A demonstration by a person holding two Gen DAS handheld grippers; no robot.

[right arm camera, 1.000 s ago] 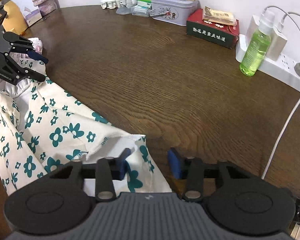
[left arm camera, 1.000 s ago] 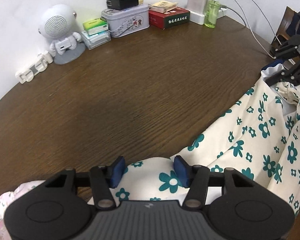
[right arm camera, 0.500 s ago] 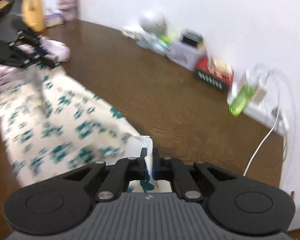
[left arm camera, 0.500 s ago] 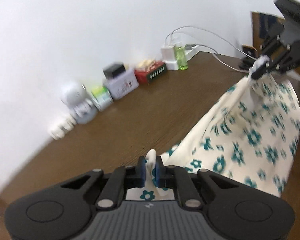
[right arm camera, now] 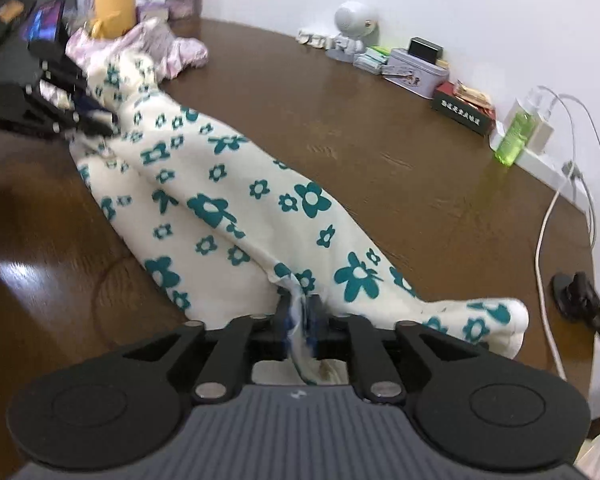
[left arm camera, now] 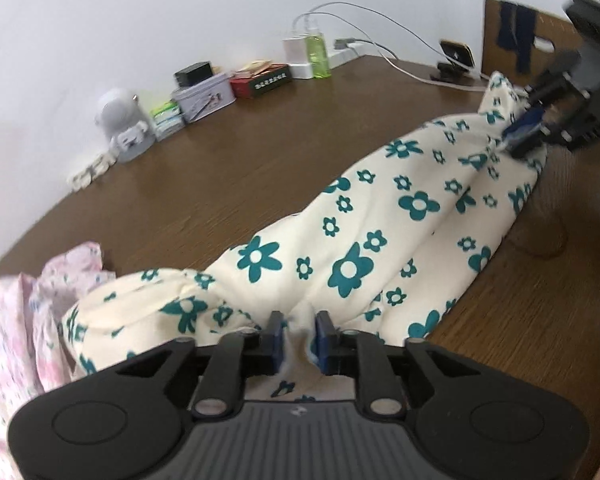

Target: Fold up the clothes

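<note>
A cream garment with teal flowers (left arm camera: 364, 236) (right arm camera: 228, 208) hangs stretched in a long band between my two grippers, above the brown table (left arm camera: 228, 168). My left gripper (left arm camera: 299, 338) is shut on one end of the cloth, with a fold pinched between its blue pads. At the other end my right gripper (right arm camera: 302, 322) is shut on the cloth too. Each gripper shows in the other's view: the right gripper (left arm camera: 528, 132) at the far right, the left gripper (right arm camera: 88, 118) at the far left.
A pink floral garment (left arm camera: 28, 320) (right arm camera: 160, 48) lies bunched near the left end. Along the wall stand a white robot figure (left arm camera: 120, 124), a tin box (left arm camera: 204, 96), a red box (left arm camera: 262, 80), a green bottle (right arm camera: 514, 136) and a power strip with cables (right arm camera: 548, 240).
Both grippers went from open around the cloth's edges to shut on them. They lifted the garment, drew it taut, and now hold it lower and more level over the table.
</note>
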